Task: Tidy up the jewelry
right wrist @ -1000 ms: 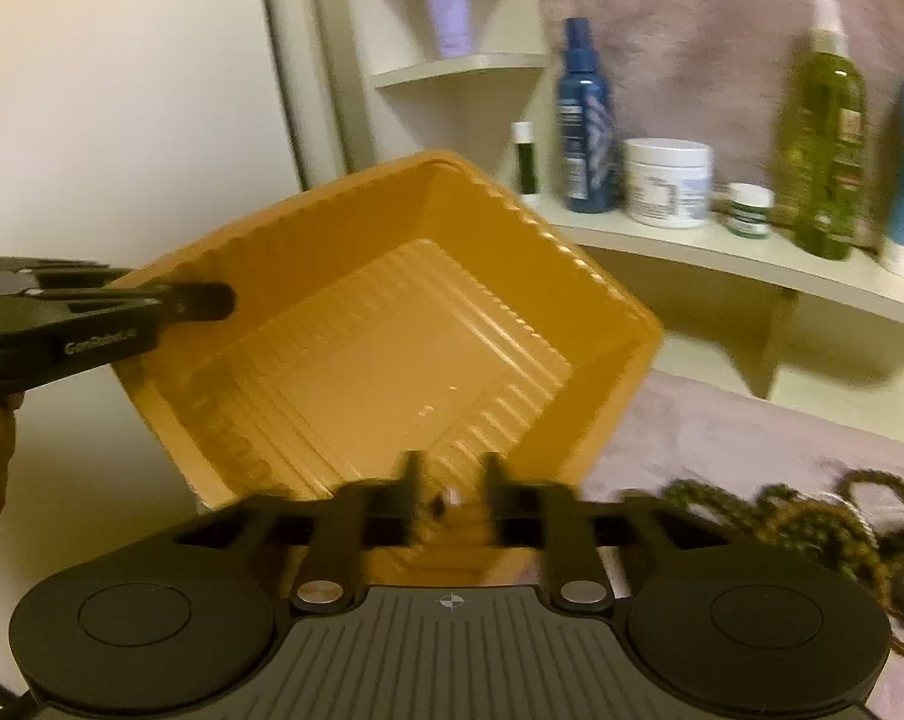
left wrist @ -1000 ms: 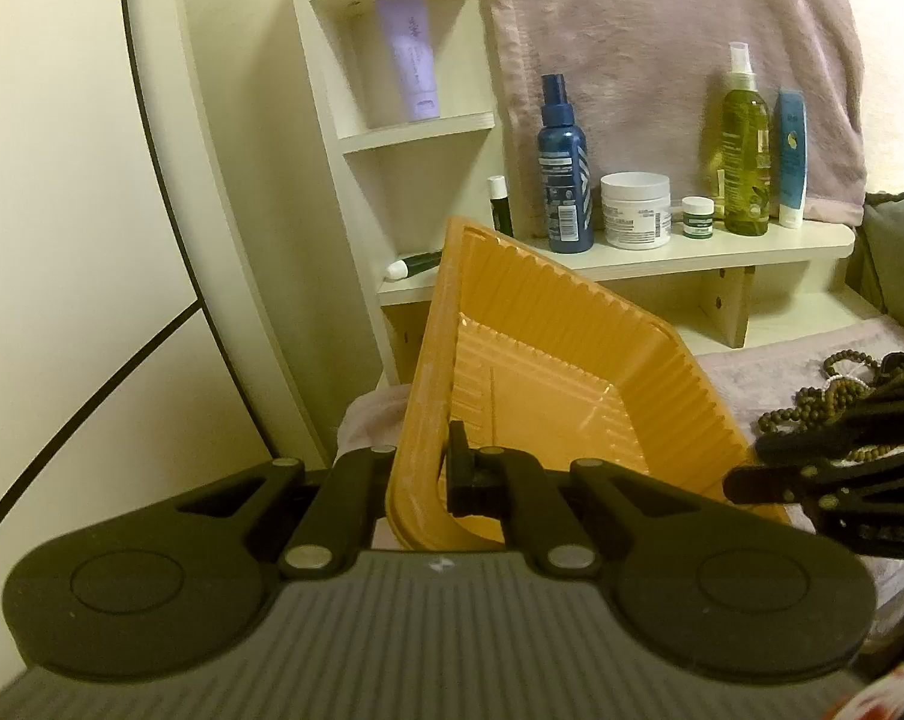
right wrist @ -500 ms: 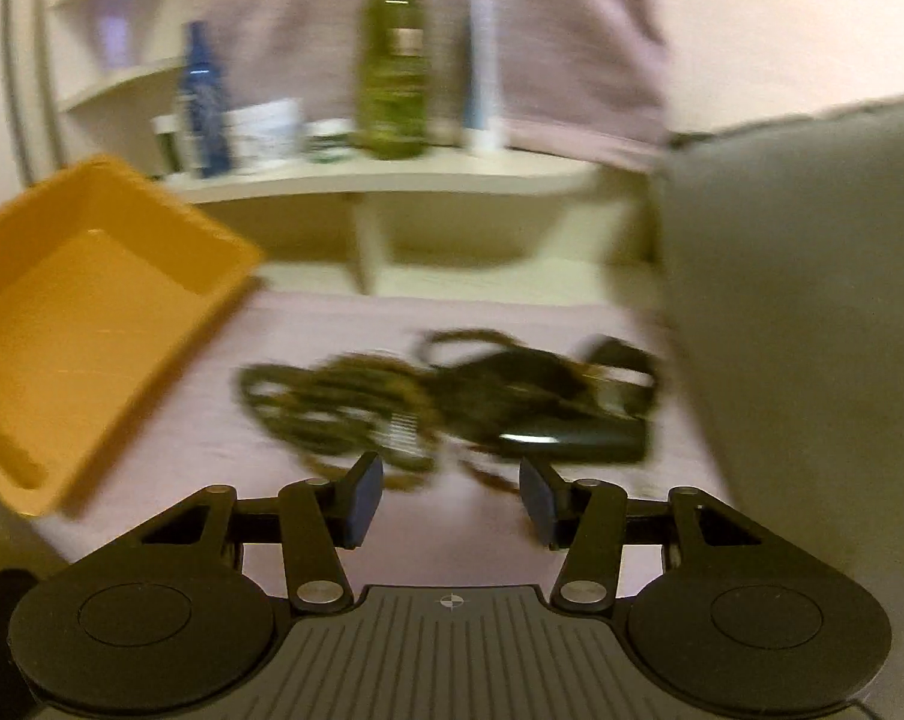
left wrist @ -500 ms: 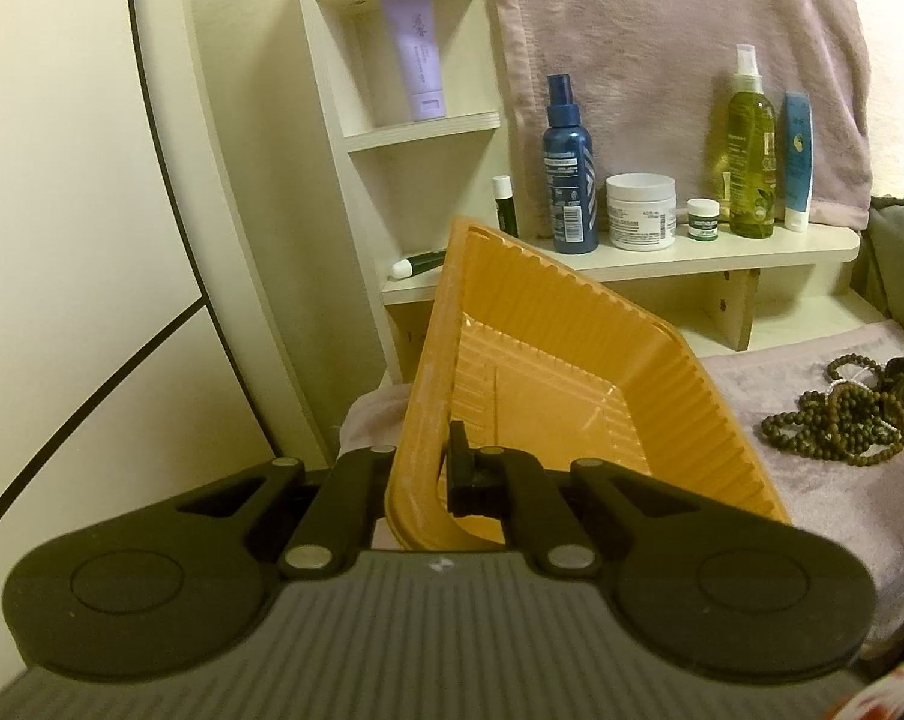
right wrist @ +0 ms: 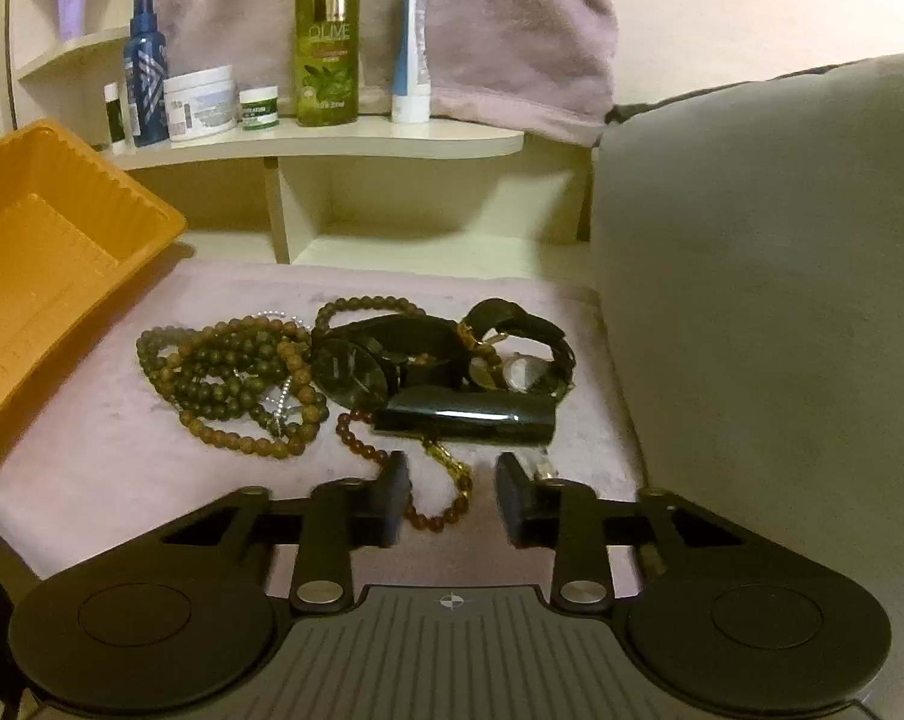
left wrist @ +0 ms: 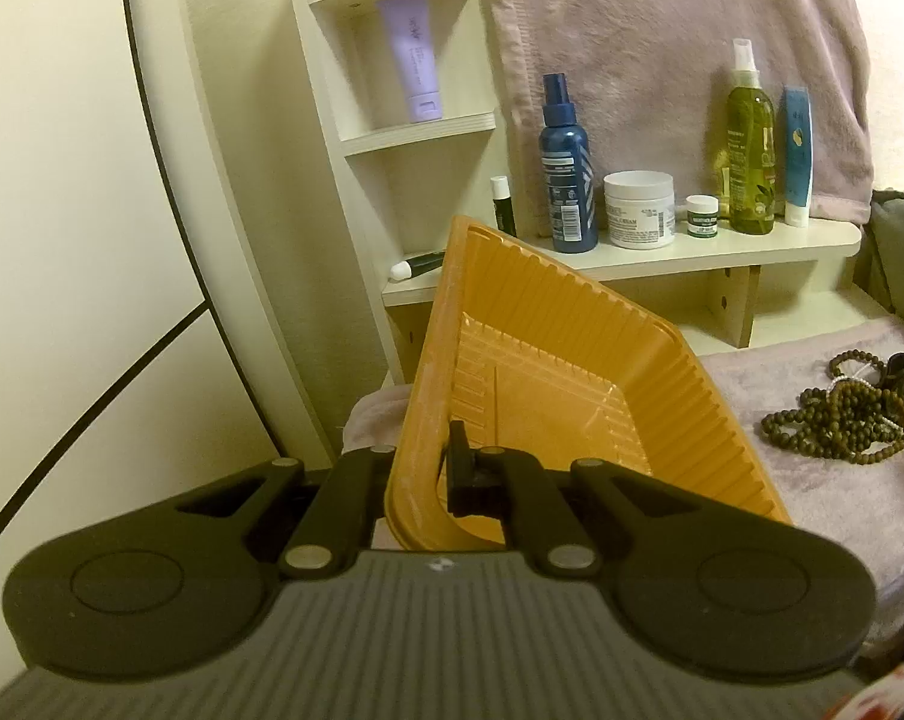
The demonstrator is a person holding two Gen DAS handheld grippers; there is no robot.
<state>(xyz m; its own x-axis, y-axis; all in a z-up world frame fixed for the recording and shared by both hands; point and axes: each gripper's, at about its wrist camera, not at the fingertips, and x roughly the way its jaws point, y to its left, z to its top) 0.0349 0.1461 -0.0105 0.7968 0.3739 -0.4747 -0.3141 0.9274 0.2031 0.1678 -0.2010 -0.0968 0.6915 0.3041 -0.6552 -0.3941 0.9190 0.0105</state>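
Landmark: the orange tray point(left wrist: 572, 396), tilted, all places given from it.
Left gripper point(left wrist: 419, 468): fingers clenched on the tray's near rim, one inside the wall and one outside; same hold as a second ago.
Right gripper point(right wrist: 452, 498): a second ago it was at the tray's edge; it has since swung away to the right and now hovers low over the jewelry, fingers spread wide and holding nothing.
Jewelry pile point(right wrist: 356, 366): on the mauve cloth point(right wrist: 92, 456) just right of the tray, apart from it; brown bead strands point(right wrist: 236, 378) nearest the tray, black watches point(right wrist: 386, 354) and a dark glossy tube point(right wrist: 464, 420) farther off.
Red-bead strand point(right wrist: 434, 480): trails between the spread fingers.
Tray contents: none visible.
Meaning: tray is held ready; sorting seems not yet started, a first pick looks next.
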